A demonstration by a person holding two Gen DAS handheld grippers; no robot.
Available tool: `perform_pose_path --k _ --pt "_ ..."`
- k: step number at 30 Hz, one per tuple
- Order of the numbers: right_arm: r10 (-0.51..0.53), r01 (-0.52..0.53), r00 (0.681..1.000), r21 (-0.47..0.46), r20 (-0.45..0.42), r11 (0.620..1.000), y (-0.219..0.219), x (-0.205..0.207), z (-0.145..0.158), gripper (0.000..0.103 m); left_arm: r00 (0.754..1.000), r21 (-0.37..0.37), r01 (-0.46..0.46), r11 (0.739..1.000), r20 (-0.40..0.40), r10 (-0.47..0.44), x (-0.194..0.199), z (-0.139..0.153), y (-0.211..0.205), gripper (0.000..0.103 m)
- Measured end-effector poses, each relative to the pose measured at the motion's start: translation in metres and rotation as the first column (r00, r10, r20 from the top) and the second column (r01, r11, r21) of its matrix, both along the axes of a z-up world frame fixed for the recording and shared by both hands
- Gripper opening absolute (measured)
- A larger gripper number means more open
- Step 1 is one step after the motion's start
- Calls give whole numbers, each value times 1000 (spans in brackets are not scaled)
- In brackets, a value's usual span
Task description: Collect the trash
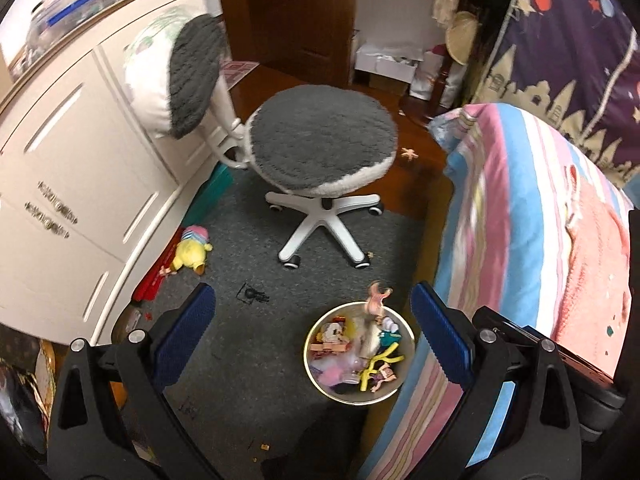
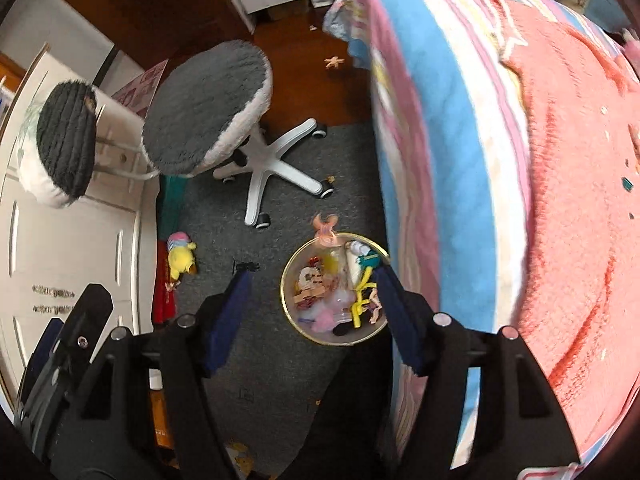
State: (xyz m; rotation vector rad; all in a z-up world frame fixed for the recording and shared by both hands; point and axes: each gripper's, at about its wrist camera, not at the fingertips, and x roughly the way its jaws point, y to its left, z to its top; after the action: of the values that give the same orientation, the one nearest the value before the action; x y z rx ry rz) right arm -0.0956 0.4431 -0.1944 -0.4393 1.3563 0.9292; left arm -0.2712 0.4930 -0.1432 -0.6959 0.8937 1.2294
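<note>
Beside the striped bed (image 2: 500, 184) and grey-topped chair (image 1: 320, 148), on the grey rug (image 1: 248, 264), sat a round bin (image 1: 359, 354), full of bits of trash. High above it hung the left claw (image 1: 312, 336) and right claw (image 2: 316, 312), both wide apart and empty. By the drawers lay a yellow toy (image 1: 191, 254).

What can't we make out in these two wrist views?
- Bin depth and lower contents: top items cover them in both views.
- Small dark object on the carpet: too small to identify in either view.
- Right wrist view: the right gripper's finger overlaps the bin edge.
- Floor under the bed: hidden by the blanket.
- Left gripper: open, empty.
</note>
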Motion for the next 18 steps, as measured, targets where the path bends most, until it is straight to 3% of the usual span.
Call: perform_pose_path --k 10,14,18 --pt "-191 190 982 31 16 981 -64 69 15 62 980 28 197 980 24 -197 84 12 -33 96" --pt "-317 316 948 51 20 948 -112 114 23 62 950 43 311 949 28 -312 136 19 -59 96" --pt "-453 451 891 77 21 889 -170 159 28 62 889 65 454 889 30 -456 203 27 -99 96"
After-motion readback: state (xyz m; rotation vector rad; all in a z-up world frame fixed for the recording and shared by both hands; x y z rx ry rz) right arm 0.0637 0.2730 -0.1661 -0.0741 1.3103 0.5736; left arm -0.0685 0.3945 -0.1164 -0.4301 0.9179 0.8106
